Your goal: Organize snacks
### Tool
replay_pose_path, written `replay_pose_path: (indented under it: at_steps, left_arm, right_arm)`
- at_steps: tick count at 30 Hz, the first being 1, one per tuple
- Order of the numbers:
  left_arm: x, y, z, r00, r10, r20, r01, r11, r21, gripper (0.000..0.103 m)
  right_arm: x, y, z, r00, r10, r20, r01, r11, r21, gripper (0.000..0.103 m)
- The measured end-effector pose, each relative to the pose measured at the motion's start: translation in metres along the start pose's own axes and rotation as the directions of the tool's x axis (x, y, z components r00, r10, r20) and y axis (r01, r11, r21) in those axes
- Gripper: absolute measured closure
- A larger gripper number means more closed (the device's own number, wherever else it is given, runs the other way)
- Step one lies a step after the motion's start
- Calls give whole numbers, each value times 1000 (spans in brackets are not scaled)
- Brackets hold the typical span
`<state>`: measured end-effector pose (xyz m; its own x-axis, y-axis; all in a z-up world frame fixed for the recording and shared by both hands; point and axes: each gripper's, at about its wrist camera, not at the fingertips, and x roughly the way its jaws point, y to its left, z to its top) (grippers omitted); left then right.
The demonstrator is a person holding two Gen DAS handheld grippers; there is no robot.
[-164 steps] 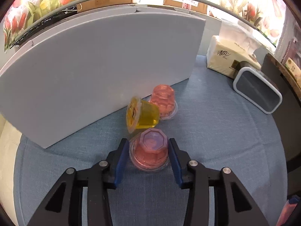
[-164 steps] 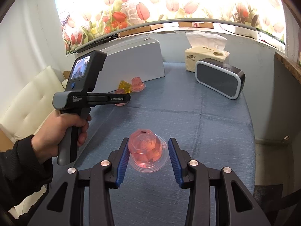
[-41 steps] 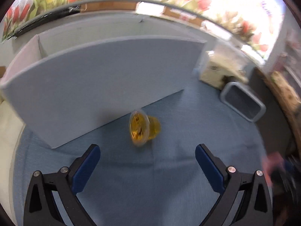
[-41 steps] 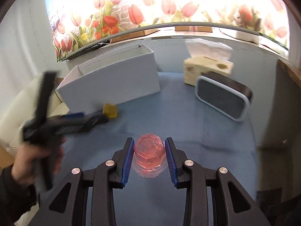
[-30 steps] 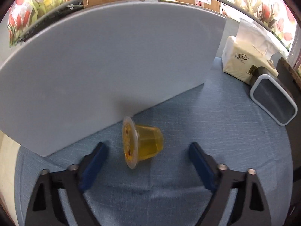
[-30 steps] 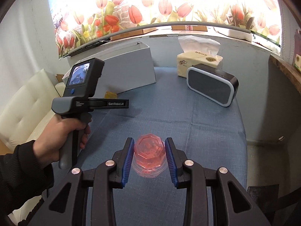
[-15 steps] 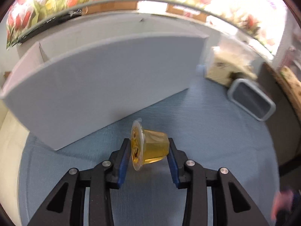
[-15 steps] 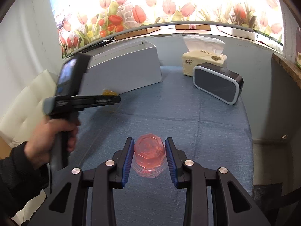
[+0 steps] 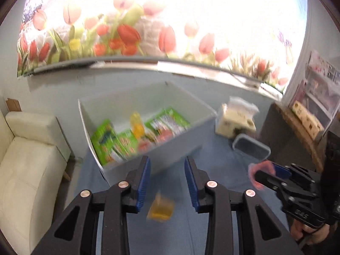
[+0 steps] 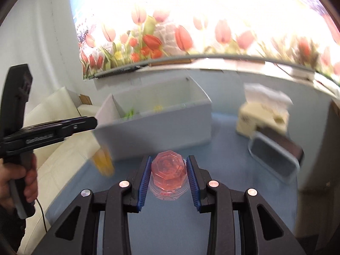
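My left gripper [image 9: 167,178] is raised above the table, its jaws narrowly apart with nothing between them. A yellow jelly cup [image 9: 160,208], blurred, is below the jaws and free of them; it also shows in the right wrist view [image 10: 102,161] under the left gripper [image 10: 93,123]. My right gripper [image 10: 168,176] is shut on a pink jelly cup [image 10: 168,170] and holds it above the table. The white box [image 9: 191,146] in front holds green snack packets [image 9: 110,140], a yellow cup [image 9: 137,127] and pink cups [image 9: 163,137].
A tissue box [image 9: 235,123] and a grey speaker [image 9: 250,148] stand right of the white box on the blue table [image 9: 223,223]. A cream sofa [image 9: 27,163] is on the left. The window ledge with tulip print [image 9: 148,61] runs behind.
Both grippers rose toward the white box. The yellow cup, held in my left gripper half a second ago, is out of the jaws and below them. The right gripper kept its pink cup.
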<state>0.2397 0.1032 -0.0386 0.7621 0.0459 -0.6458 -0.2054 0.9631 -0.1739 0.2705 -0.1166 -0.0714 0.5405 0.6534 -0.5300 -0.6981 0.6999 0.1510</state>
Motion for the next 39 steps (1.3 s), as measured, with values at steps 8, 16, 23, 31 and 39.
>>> replay_pose_path:
  at_steps: [8,16,23,31,39]
  left_arm:
    - [2,31,28,999,-45,11,44,999,11,66]
    - [-9,93,-97,998,14,-58,-16,999,-29,1]
    - [17,76,-127,991,12,-134,-5,999,50,1]
    - [47,65,-124,983,8,-184,4,998,69,0]
    - [81,67,-124,969,17,-247,3,997,77,4]
  right_arm:
    - [54,32,69,1000,25,-17,-26,998,-59,66]
    - [45,61,26,995,95,-19,-96,992,-77,66]
    - [30,66,-11,993,96,-62,-100,993,-65,66]
    - [-4,56,-29,997,67,-38,-69,997,-42,66]
    - [-21,36,-41,998,44,-33,-44,999,9,66]
